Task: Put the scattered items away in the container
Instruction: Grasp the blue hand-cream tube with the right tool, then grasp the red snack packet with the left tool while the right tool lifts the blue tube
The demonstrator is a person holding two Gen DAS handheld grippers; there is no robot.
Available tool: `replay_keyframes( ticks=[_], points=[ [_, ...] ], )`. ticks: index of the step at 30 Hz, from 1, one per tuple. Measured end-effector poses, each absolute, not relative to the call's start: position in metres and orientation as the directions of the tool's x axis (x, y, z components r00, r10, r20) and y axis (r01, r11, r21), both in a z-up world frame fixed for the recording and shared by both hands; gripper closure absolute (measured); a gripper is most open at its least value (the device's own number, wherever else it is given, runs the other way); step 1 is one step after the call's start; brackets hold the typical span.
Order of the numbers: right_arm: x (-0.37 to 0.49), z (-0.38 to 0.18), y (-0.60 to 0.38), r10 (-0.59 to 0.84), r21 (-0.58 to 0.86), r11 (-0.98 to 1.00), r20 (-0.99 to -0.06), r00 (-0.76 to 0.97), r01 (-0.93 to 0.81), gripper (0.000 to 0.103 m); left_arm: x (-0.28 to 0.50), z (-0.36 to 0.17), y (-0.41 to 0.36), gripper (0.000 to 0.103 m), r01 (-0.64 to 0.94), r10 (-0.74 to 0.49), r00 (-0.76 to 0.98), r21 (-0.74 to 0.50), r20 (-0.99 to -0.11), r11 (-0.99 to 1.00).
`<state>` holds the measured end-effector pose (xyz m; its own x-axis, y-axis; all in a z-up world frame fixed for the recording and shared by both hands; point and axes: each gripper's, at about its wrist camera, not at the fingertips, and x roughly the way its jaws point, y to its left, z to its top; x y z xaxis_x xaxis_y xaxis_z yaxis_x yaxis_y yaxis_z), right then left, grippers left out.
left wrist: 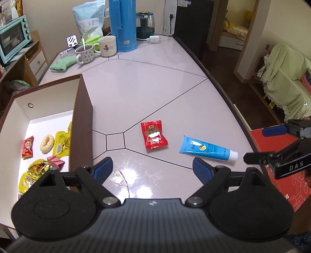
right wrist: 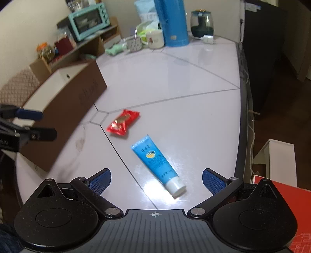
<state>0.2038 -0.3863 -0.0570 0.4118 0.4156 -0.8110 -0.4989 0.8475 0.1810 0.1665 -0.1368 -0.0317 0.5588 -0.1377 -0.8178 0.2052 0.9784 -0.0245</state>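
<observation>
A red snack packet [left wrist: 154,134] and a blue tube with a white cap [left wrist: 207,148] lie on the pale table. My left gripper [left wrist: 152,172] is open and empty, just short of both. A brown box with a white inside [left wrist: 82,116] stands at the left and holds several snack packets [left wrist: 61,145]. In the right wrist view the tube [right wrist: 157,165] lies between the spread fingers of my open, empty right gripper [right wrist: 156,180], with the red packet [right wrist: 123,122] beyond it. The box [right wrist: 64,109] is at the left.
At the table's far end stand a blue thermos [left wrist: 122,23], two mugs [left wrist: 97,49], a bag [left wrist: 90,17], a green cloth [left wrist: 63,64] and a charger [left wrist: 154,39]. A red box [left wrist: 281,167] sits off the table's right edge. A mint oven [left wrist: 13,39] is on a shelf at the left.
</observation>
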Motion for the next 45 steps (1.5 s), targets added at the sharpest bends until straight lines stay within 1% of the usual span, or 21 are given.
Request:
replay_keyframes(
  ticks=[12,13,14,15,21,27,28,29,31,32,37,39,45],
  points=[
    [0.239,-0.097,-0.384,0.437,0.207,0.803,-0.842,0.316,-0.559,0.001,0.186,-0.055,-0.147,0.016,0.182,-0.117,0.5,-0.028,-0.858,0.983],
    [0.242,-0.101,-0.381,0.435,0.202,0.797,-0.846,0.309,-0.57,0.006,0.188,-0.057,-0.147,0.016,0.182,-0.116,0.495,-0.028,-0.861,0.983],
    [0.245,-0.104,-0.379,0.436,0.2,0.789,-0.848,0.301,-0.581,0.029,0.19,-0.059,-0.148,0.016,0.182,-0.116,0.49,-0.029,-0.864,0.983],
    [0.248,-0.108,-0.376,0.435,0.197,0.783,-0.852,0.292,-0.59,0.036,0.192,-0.061,-0.148,0.016,0.181,-0.115,0.484,-0.029,-0.867,0.983],
    [0.259,-0.124,-0.366,0.411,0.166,0.747,-0.876,0.251,-0.644,0.036,0.202,-0.075,-0.149,0.016,0.174,-0.113,0.455,-0.036,-0.883,0.984],
    [0.257,-0.135,-0.357,0.377,0.086,0.685,-0.892,0.251,-0.723,0.037,0.214,-0.088,-0.151,0.016,0.166,-0.115,0.427,-0.047,-0.897,0.985],
    [0.257,-0.136,-0.355,0.373,0.077,0.675,-0.894,0.25,-0.734,0.043,0.216,-0.09,-0.151,0.016,0.165,-0.115,0.423,-0.048,-0.899,0.985],
    [0.257,-0.138,-0.355,0.375,0.077,0.665,-0.894,0.244,-0.743,0.066,0.218,-0.093,-0.152,0.016,0.164,-0.116,0.42,-0.05,-0.9,0.985],
    [0.257,-0.14,-0.353,0.377,0.074,0.648,-0.896,0.235,-0.758,0.068,0.224,-0.098,-0.153,0.016,0.162,-0.115,0.412,-0.052,-0.904,0.985],
    [0.256,-0.141,-0.352,0.374,0.064,0.641,-0.896,0.238,-0.765,0.071,0.226,-0.101,-0.153,0.016,0.162,-0.113,0.41,-0.05,-0.905,0.986],
    [0.251,-0.142,-0.352,0.347,0.02,0.641,-0.899,0.266,-0.768,0.074,0.239,-0.11,-0.156,0.016,0.164,-0.109,0.403,-0.045,-0.909,0.985],
    [0.253,-0.138,-0.359,0.358,0.053,0.68,-0.894,0.268,-0.732,0.074,0.245,-0.113,-0.158,0.016,0.167,-0.109,0.402,-0.045,-0.909,0.985],
    [0.266,-0.127,-0.389,0.436,0.22,0.783,-0.861,0.261,-0.581,0.074,0.27,-0.124,-0.166,0.016,0.172,-0.11,0.421,-0.039,-0.9,0.984]
  ],
)
